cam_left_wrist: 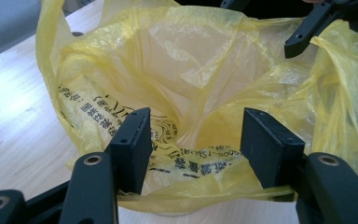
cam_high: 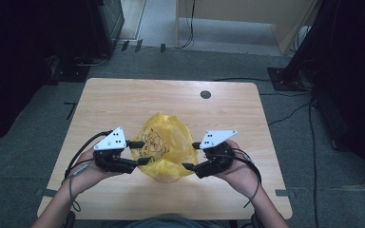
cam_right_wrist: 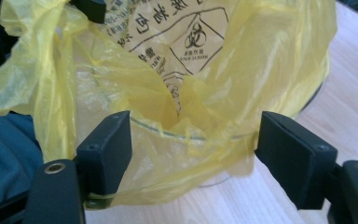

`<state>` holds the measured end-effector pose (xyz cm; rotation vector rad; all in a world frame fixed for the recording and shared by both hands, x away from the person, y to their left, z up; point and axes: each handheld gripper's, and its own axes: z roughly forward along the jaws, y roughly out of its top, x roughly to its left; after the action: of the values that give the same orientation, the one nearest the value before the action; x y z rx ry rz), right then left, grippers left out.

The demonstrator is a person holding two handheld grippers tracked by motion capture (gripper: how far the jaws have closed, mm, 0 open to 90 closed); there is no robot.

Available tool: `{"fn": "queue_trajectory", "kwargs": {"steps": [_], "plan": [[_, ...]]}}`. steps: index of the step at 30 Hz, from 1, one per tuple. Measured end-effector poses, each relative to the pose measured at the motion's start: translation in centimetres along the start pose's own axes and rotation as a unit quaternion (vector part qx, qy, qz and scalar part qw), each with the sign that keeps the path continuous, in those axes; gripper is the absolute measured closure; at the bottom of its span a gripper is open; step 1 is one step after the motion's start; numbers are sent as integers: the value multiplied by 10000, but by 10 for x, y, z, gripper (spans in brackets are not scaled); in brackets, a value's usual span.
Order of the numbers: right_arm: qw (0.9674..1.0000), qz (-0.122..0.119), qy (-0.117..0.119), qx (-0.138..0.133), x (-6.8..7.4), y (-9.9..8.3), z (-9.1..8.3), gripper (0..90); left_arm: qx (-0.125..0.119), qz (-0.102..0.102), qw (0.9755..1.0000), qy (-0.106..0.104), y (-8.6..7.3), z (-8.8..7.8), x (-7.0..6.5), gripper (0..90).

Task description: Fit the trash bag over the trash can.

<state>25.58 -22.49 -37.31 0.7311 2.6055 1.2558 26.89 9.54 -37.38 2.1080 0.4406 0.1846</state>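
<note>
From the high view, a thin crinkled yellow plastic bag (cam_high: 165,147) sits mid-worktop (cam_high: 123,95) between the left gripper (cam_high: 140,152) and right gripper (cam_high: 193,156). In the left gripper view, fingers (cam_left_wrist: 133,147) gape around its near rim. In the right gripper view, fingers (cam_right_wrist: 107,149) also stand open, film between them. Light, limp and slippery, it is best pinched at the rim

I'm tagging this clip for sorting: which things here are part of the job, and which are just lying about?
In the job:
yellow plastic bag
left gripper, open at the bag's edge
right gripper, open at the bag's other edge

Lying about:
round dark grommet in the wooden table
cables on the floor
</note>
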Motion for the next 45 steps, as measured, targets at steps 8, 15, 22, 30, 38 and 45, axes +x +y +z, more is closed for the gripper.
{"fn": "queue_trajectory", "kwargs": {"steps": [8, 15, 22, 30, 38, 45], "plan": [[9997, -122, -114, 192, 0, -3, 9, 254, -759, -31, 9971, -32, -24, 11, 9, 405], [9995, -136, -220, 204, -5, -3, 20, 265, -999, -92, 9948, -149, -26, 28, 18, 356], [9989, 45, -455, 82, -23, -3, 19, 271, -762, -70, 9970, -67, -15, 50, 33, 353], [9971, 271, -706, -32, -47, -3, 21, 270, -878, -266, 9956, -210, 1, 71, 66, 365], [9902, 816, -1068, -373, -80, -3, 15, 279, -611, -292, 9975, 198, 27, 90, 91, 342], [9902, 763, -923, -723, -74, 5, -5, 279, -425, -600, 9971, 182, 38, 59, 90, 319]]}}
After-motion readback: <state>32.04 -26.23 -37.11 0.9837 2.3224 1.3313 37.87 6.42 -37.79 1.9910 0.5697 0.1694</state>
